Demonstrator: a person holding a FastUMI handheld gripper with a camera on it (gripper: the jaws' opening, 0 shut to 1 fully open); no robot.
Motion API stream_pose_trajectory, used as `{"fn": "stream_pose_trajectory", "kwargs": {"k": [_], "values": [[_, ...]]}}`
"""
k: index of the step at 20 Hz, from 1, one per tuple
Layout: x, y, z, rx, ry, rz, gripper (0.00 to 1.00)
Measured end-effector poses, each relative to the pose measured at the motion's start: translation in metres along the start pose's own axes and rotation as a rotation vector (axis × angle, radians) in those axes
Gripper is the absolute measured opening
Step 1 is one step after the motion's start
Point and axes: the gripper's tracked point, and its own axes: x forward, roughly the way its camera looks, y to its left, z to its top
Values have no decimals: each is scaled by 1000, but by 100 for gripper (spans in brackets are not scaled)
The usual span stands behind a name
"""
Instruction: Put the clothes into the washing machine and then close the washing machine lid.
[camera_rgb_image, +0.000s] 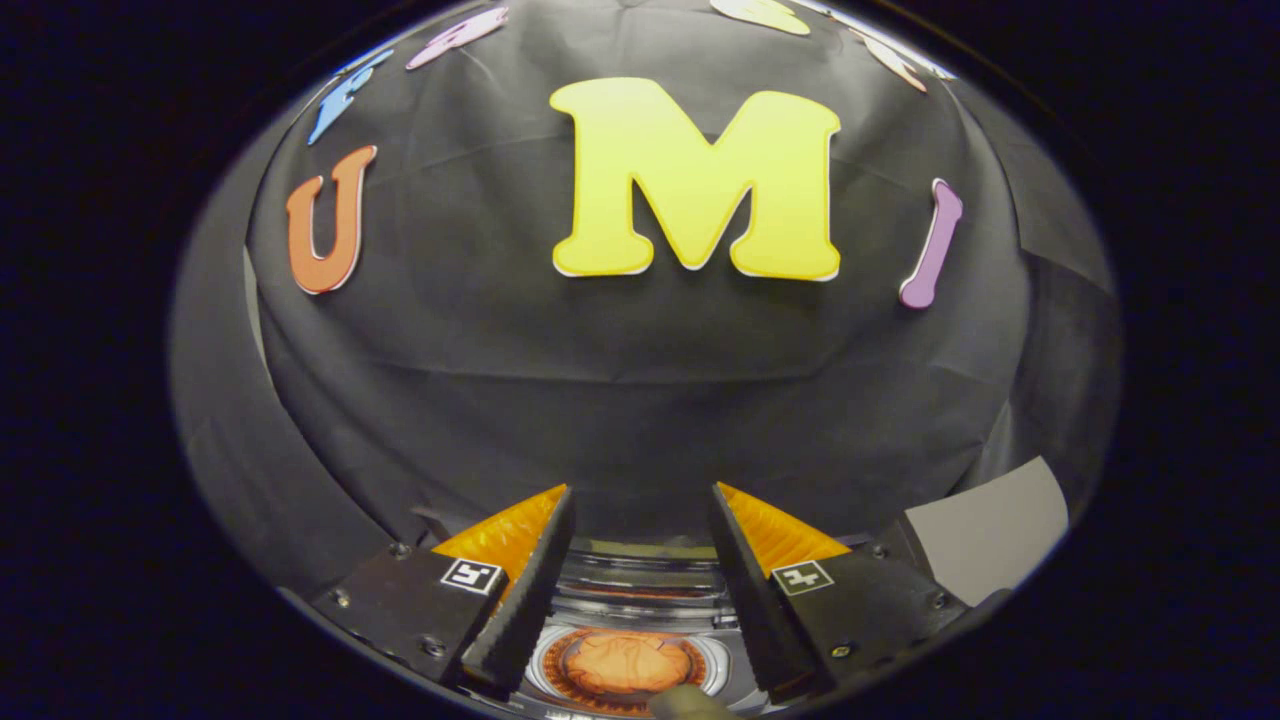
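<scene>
Clothes (625, 665), an orange bundle, sit in the washing machine (640, 585) drum at six o'clock, seen between the gripper (640, 500)'s spread, empty fingers.

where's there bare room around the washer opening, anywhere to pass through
The open gripper has a clear gap between its fingers, straight above the washing machine. A bare grey surface lies beyond the right finger. The drum below is crowded with orange clothes.

Washing machine (630, 590) mostly behind fingers (530, 590)
</scene>
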Motion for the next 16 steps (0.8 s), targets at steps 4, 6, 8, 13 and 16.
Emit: {"fn": "stream_pose_trajectory", "kwargs": {"k": [4,6,8,13,16], "values": [[27,-2,-13,46,53,-5,84],[37,-6,-20,52,76,-31,84],[43,-13,-32,56,111,-64,84],[46,-15,-36,62,106,-75,90],[46,-15,-35,41,60,-65,90]]}}
